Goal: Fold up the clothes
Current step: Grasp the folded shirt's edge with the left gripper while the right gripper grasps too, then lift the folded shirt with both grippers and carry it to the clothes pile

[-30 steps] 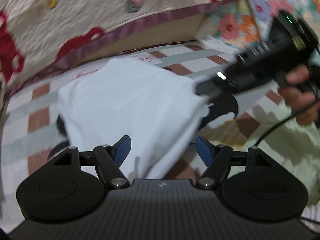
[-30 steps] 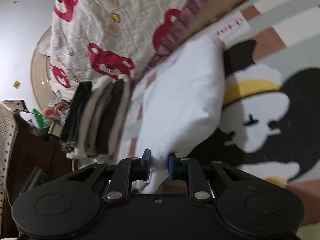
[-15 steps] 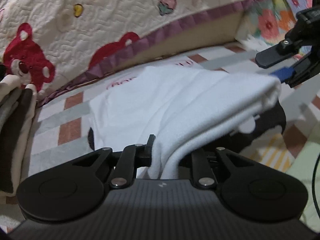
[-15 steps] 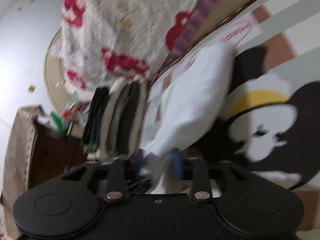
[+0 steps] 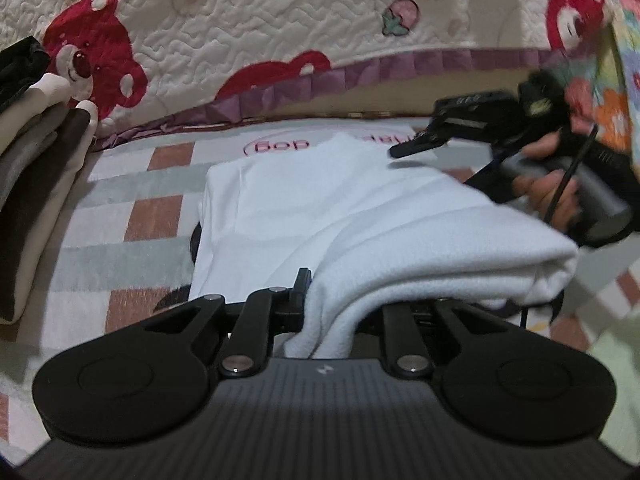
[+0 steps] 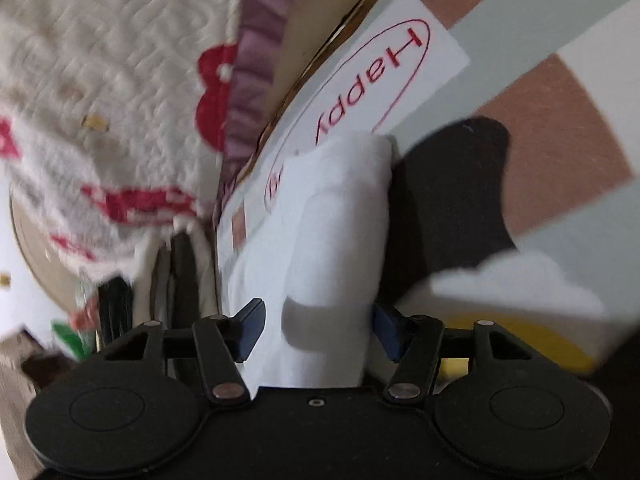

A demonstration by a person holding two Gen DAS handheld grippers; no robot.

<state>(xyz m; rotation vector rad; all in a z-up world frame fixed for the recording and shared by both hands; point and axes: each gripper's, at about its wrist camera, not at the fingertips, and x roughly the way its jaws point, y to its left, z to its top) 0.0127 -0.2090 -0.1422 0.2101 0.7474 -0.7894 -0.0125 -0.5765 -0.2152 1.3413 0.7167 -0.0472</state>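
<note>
A white garment [image 5: 320, 208] lies folded on a patterned rug. My left gripper [image 5: 332, 304] is shut on its near edge, and the cloth drapes over the fingers and hides the right one. My right gripper [image 5: 420, 144] shows in the left wrist view at the far right of the garment, held by a hand. In the right wrist view the right gripper [image 6: 316, 330] is open, its blue pads [image 6: 250, 330] on either side of a rolled fold of the white garment [image 6: 336, 232] without pinching it.
A stack of folded clothes [image 5: 36, 176] in black, grey and cream stands at the left. A quilted bedspread with red bears [image 5: 240, 28] hangs behind. The checked rug [image 5: 120, 240] carries a "Happy" label [image 6: 368, 92] and a black cartoon figure [image 6: 452, 200].
My left gripper closed on the garment's near edge and lifted it. My right gripper, shut on the cloth a second ago, has opened and moved toward the garment's far end.
</note>
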